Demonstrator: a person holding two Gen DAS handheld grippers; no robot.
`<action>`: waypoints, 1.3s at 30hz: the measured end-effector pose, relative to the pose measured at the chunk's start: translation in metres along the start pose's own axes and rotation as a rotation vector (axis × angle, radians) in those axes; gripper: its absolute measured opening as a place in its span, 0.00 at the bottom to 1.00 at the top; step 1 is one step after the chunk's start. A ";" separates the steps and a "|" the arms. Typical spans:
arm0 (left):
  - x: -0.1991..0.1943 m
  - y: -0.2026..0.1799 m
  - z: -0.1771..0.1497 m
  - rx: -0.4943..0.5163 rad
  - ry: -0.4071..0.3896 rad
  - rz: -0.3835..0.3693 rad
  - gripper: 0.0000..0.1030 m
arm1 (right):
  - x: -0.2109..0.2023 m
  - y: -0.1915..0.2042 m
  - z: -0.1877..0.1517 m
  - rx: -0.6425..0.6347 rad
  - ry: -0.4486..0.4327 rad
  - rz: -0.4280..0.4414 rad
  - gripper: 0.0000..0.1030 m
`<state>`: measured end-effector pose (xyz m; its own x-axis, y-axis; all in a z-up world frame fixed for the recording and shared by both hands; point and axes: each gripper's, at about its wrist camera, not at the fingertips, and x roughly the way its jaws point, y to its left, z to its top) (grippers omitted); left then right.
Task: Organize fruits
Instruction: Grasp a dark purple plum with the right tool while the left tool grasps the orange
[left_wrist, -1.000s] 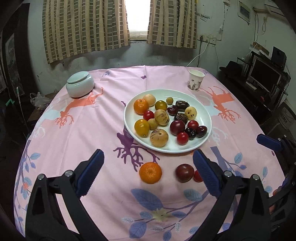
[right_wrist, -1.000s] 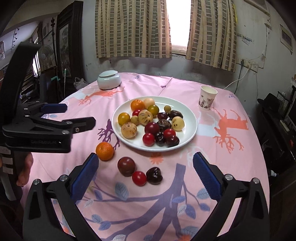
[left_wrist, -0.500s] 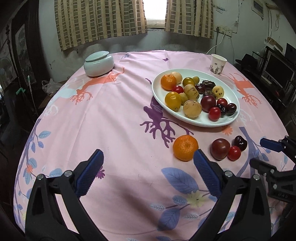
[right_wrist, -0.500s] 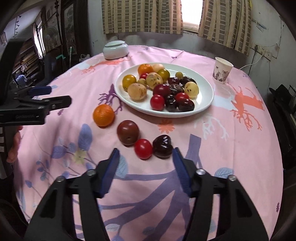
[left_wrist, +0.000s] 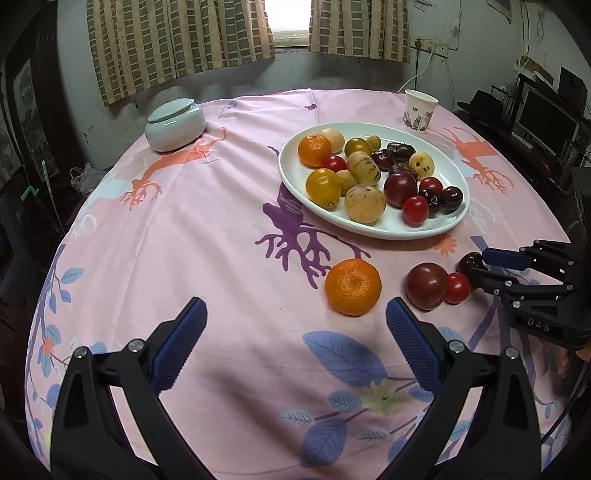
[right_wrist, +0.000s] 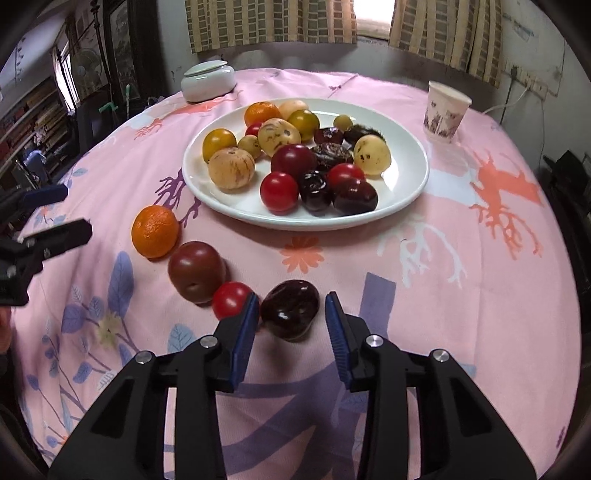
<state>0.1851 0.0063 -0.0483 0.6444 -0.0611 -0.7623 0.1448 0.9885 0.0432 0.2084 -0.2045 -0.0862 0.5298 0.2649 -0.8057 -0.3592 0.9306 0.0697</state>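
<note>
Close on the glossy dark-red cherry (right_wrist: 290, 314)

Your right gripper (right_wrist: 291, 325) straddles it, part-open, gripping nothing; squeeze gently, avoiding the small red tomato (right_wrist: 231, 300). Left gripper (left_wrist: 295, 343) hangs wide, empty.

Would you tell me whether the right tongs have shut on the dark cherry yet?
Not yet: the right tongs are open, their blue pads straddling the dark cherry, with a clear gap on its right side.

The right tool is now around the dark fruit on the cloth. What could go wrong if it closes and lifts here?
The right tool straddles the dark cherry, and its left finger stands right beside the small red tomato. Closing may nudge that tomato into the brown plum, so both could roll. The cherry looks glossy and rounded, so it might slip or bruise under a hard squeeze.
</note>
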 end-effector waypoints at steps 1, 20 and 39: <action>0.003 0.000 0.000 0.001 0.008 -0.010 0.96 | 0.001 -0.004 0.000 0.021 0.007 0.026 0.36; 0.064 -0.032 0.008 0.096 0.111 -0.073 0.63 | -0.067 0.004 -0.024 0.050 -0.111 0.090 0.32; 0.028 -0.046 0.023 0.106 0.037 -0.139 0.42 | -0.066 0.009 -0.007 0.038 -0.121 0.082 0.32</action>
<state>0.2141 -0.0439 -0.0569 0.5848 -0.1886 -0.7890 0.3101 0.9507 0.0027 0.1648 -0.2151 -0.0369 0.5894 0.3665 -0.7199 -0.3768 0.9130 0.1562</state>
